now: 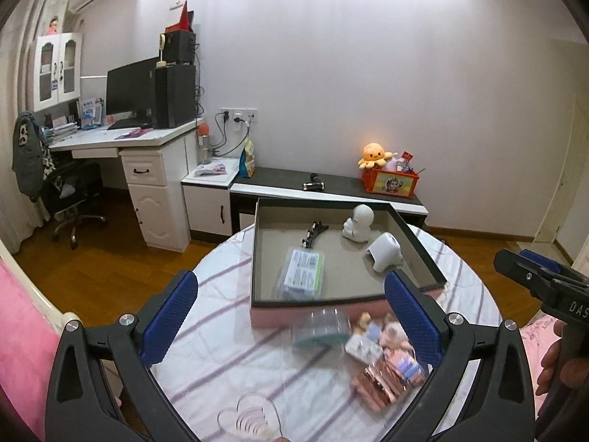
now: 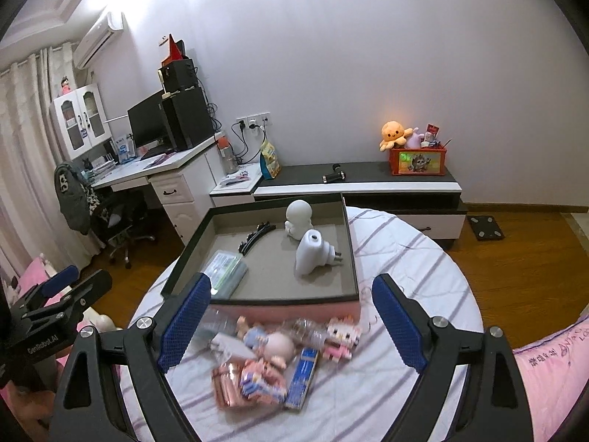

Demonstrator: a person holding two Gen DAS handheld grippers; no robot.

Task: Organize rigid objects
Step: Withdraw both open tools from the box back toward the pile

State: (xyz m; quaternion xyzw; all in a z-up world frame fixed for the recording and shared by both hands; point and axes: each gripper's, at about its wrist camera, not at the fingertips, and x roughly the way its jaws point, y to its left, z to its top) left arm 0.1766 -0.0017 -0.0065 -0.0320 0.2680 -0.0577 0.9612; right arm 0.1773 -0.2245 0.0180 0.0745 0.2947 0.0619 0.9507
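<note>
Blue-padded fingers of the left gripper [image 1: 291, 316] frame the left wrist view, spread wide with nothing between them. Below them on the round worktop [image 1: 221, 294], covered with a striped cloth, lies a blurred heap of small toys and packets [image 1: 383, 353], with a clear plastic tub [image 1: 320, 331] just beside it. Behind the heap, touching the far side of it, sits a shallow box [image 1: 419, 243] holding a green-labelled case [image 1: 302, 272], a black curved clip [image 1: 314, 234], a white figurine [image 1: 359, 223] and a white plug adapter [image 1: 384, 252]. At the right edge the right gripper [image 1: 530, 269] shows, held by a hand [image 1: 552, 364].

From the right wrist view, the right gripper [image 2: 291, 324] also stands wide and empty above the worktop [image 2: 423, 258]. The toy heap [image 2: 279, 357] lies between its fingers, just in front of the box [image 2: 351, 243]. The case [image 2: 226, 272], clip [image 2: 256, 239], figurine [image 2: 299, 219] and adapter [image 2: 313, 254] rest inside. The left gripper [image 2: 62, 287] appears at the left edge.
</note>
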